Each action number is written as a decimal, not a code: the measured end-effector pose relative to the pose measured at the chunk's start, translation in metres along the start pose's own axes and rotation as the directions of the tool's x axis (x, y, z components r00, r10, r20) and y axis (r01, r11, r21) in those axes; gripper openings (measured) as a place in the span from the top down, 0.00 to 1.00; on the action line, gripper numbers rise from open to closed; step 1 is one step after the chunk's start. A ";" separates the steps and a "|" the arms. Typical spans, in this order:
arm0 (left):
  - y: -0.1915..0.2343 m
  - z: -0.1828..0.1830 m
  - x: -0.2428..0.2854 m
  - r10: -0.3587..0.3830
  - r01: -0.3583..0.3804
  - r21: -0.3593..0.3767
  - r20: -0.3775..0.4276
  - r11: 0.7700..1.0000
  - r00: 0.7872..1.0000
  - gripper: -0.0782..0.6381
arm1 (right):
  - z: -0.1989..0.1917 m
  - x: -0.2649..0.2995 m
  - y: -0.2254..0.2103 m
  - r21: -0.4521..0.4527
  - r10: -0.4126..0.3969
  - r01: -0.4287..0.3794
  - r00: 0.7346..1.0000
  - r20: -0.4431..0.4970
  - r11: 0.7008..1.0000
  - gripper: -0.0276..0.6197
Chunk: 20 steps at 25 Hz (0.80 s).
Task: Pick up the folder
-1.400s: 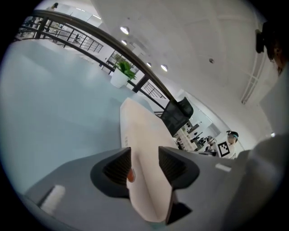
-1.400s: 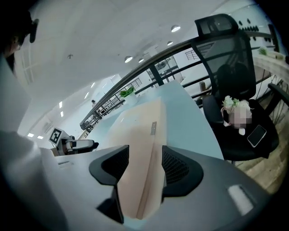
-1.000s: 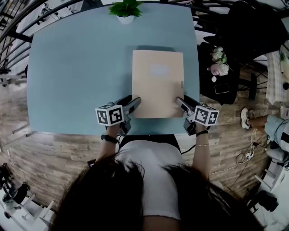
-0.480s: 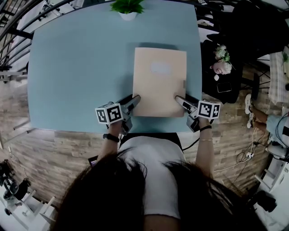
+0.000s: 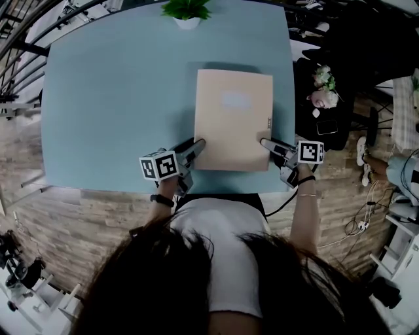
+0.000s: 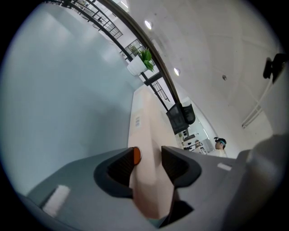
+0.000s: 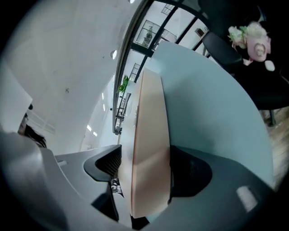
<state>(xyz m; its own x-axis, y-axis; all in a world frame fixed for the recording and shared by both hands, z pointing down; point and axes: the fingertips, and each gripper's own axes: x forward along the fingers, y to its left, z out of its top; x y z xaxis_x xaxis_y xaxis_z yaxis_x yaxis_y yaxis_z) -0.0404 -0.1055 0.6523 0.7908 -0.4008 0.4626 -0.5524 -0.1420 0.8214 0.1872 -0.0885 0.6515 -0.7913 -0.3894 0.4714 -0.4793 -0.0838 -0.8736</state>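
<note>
A thick beige folder lies flat on the pale blue table, its near edge close to the table's front. My left gripper is at the folder's near left corner. In the left gripper view the folder fills the gap of this gripper, and both pads touch it. My right gripper is at the near right corner, and its jaws are opening. In the right gripper view the folder stands between the jaws of that gripper, with a gap on the left side.
A potted plant stands at the table's far edge. To the right of the table, a dark chair holds a pink flower bunch. The table's right edge runs close beside the folder. The person's body is at the table's front edge.
The right gripper has rolled and its marker cube has shifted right and up, while its jaws have widened around the folder's corner. The left gripper and the folder have hardly moved.
</note>
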 end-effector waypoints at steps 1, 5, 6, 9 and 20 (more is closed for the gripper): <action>-0.001 -0.001 0.000 -0.007 0.007 -0.008 -0.004 1.000 1.000 0.55 | 0.002 0.000 0.000 -0.008 0.023 -0.023 1.000 -0.005 1.000 0.48; 0.000 0.005 -0.002 -0.018 0.018 -0.023 0.002 1.000 1.000 0.55 | 0.004 0.012 0.016 0.003 0.182 -0.182 0.982 -0.047 0.983 0.48; 0.000 0.006 -0.003 -0.020 0.021 -0.027 0.003 0.999 1.000 0.55 | 0.005 0.013 0.016 0.003 0.185 -0.185 0.981 -0.055 0.983 0.48; 0.002 0.007 -0.004 -0.028 0.028 -0.036 0.002 0.999 1.000 0.55 | 0.004 0.014 0.017 0.029 0.211 -0.209 0.974 -0.077 0.977 0.48; 0.002 0.006 -0.006 -0.058 0.057 -0.056 -0.009 0.997 0.998 0.55 | 0.005 0.014 0.023 0.077 0.332 -0.324 0.931 -0.155 0.943 0.48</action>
<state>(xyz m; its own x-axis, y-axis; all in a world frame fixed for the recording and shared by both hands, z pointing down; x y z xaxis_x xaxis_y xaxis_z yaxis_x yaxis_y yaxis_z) -0.0480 -0.1089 0.6493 0.8238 -0.3835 0.4175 -0.4907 -0.1135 0.8639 0.1673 -0.1002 0.6370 -0.9542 -0.2481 0.1674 -0.1668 -0.0236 -0.9857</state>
